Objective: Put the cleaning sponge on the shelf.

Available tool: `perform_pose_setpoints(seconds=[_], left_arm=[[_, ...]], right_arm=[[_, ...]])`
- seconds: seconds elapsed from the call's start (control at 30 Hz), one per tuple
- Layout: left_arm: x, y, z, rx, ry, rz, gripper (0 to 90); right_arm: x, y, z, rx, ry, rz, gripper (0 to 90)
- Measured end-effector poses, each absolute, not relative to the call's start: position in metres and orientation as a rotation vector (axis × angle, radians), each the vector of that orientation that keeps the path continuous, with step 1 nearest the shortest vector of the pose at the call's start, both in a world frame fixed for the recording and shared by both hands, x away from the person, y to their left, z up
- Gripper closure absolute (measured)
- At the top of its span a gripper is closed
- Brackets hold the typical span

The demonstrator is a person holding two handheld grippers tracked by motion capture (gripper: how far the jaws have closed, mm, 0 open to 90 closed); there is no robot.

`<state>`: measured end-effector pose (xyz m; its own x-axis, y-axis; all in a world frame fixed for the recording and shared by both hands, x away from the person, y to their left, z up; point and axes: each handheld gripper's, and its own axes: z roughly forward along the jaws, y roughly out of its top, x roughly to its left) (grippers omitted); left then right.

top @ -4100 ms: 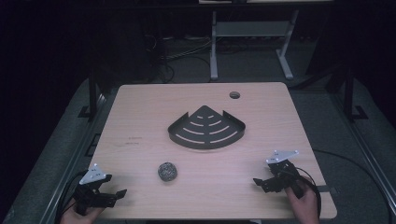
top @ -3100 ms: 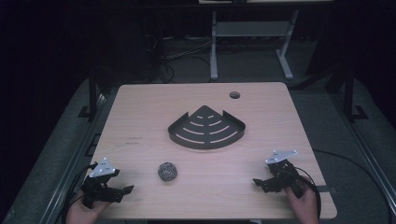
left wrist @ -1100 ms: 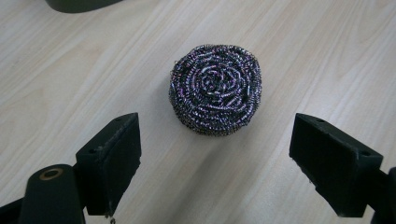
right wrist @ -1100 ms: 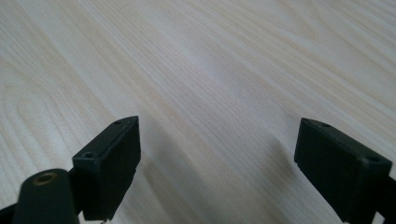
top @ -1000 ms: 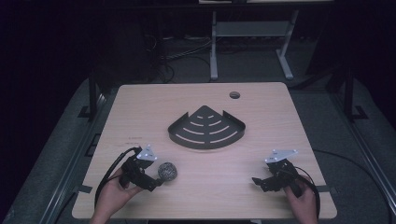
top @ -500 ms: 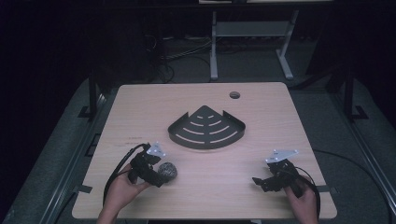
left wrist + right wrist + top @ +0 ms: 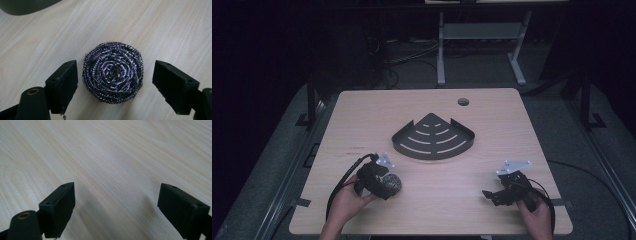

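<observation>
Steel-wool scrubber (image 7: 113,72) lies flat on the tabletop (image 7: 492,107) near its front-left part, sitting between the left claw's (image 7: 115,81) jaws, which have just been closing in; a gap shows on each side, so the pads aren't pressing it. Dark fan-shaped slotted tray (image 7: 433,138) sits mid-tabletop, well apart behind the scrubber. Right claw (image 7: 116,206) is at the front-right over bare wood, jaws spread, holding nothing.

Left gripper (image 7: 384,184) low at the near left, hand (image 7: 346,202) behind it, jaws just been closing, not yet pressing. Right gripper (image 7: 492,195) low at near right, jaws wide apart
</observation>
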<state>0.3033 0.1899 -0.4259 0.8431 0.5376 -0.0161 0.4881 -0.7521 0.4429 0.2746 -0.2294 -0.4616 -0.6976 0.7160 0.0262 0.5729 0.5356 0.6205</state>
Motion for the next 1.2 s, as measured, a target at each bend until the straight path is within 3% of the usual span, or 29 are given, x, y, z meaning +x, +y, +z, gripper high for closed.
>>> perform_pose_setpoints(seconds=[1.2], left_arm=[[0.314, 0.177, -0.431, 2.746, 0.752, 0.145, 33.3]], right_arm=[[0.275, -0.231, -0.460, 1.080, 2.543, 0.905, 14.1]])
